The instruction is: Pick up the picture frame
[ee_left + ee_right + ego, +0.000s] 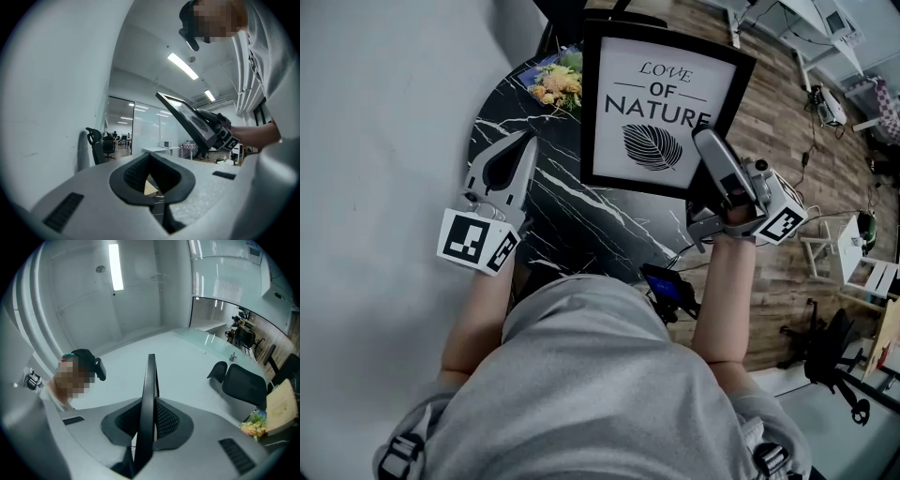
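The right gripper (705, 142) is clamping its fingers on the picture frame (661, 111), tilted and seemingly lifted off the surface (572, 220); the left gripper (528, 141) is idling closed and empty; next, steadying the lift.

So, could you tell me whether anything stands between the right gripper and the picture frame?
Nothing visible does. The right gripper already has its fingers shut on the right edge of the picture frame and holds it tilted above the marble table.
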